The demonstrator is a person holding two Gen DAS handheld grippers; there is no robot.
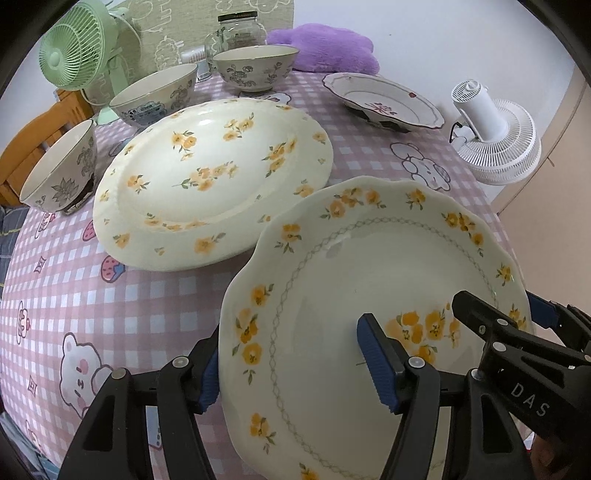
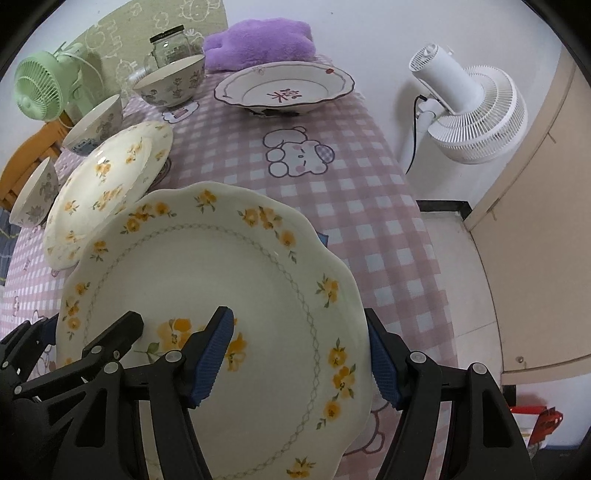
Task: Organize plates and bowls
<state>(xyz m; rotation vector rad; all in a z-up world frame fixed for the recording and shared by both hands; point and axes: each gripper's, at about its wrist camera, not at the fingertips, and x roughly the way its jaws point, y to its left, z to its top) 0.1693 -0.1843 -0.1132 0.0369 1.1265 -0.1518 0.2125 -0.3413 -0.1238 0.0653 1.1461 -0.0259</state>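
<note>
A scalloped cream plate with yellow flowers [image 1: 369, 258] [image 2: 221, 266] hangs tilted over the near part of the pink checked tablecloth [image 1: 110, 314]. My left gripper [image 1: 291, 354] clamps the plate's left rim, one pad under it and one on its face. On the opposite rim my right gripper [image 2: 297, 332] is shut the same way. The plate's far edge overlaps a larger round flowered plate [image 1: 214, 177] [image 2: 107, 184] lying on the table. Three patterned bowls [image 1: 59, 173] [image 1: 155, 96] [image 1: 255, 66] stand behind that. A red-patterned plate [image 1: 384, 99] [image 2: 284, 88] sits at the far right.
A green fan [image 1: 70, 51], a glass jar [image 1: 236, 33] and a purple cushion [image 1: 325, 48] line the back of the table. A white fan [image 2: 476, 110] stands off the table's right edge, beside a beige door [image 2: 535, 221]. A wooden chair [image 1: 29, 140] is at the left.
</note>
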